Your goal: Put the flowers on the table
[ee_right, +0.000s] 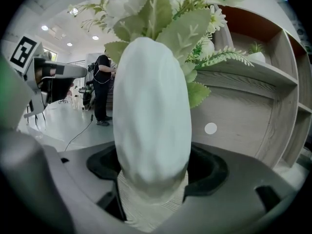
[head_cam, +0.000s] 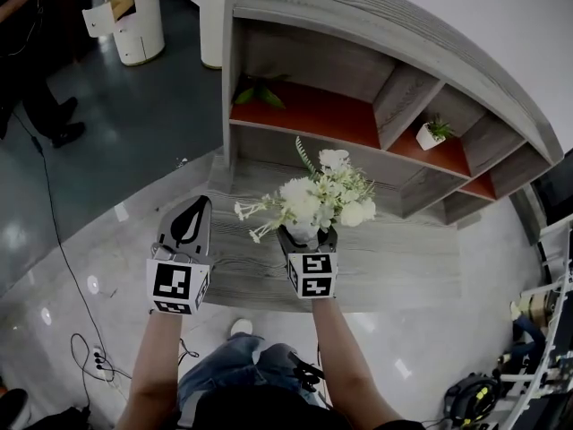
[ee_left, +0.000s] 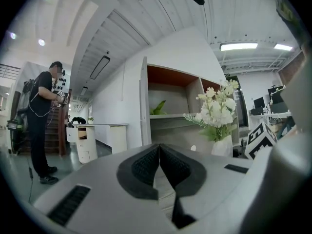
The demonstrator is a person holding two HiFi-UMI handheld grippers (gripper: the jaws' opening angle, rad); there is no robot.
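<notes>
- The right claw point(ee_right: 154, 172) is clamped round the white vase point(ee_right: 151, 111). It holds the flowers point(head_cam: 324, 195) upright over the grey desk point(head_cam: 403, 262), in front of the shelf unit point(head_cam: 309, 106).
- The left claw point(ee_left: 159, 154), beside it, is pinched together with nothing in it.

Flowers: white flowers point(head_cam: 322, 195) with green leaves and fern-like sprigs, a loose bunch standing upright, stems down in the vase.
Vase: smooth white oval vase point(ee_right: 151, 116), upright, clamped low on its body between the fingers point(ee_right: 210, 172) of the right gripper point(head_cam: 305, 236).
Place: over the grey wood-grain bench point(head_cam: 403, 271), near its front edge; whether the base touches it cannot be told.
</notes>
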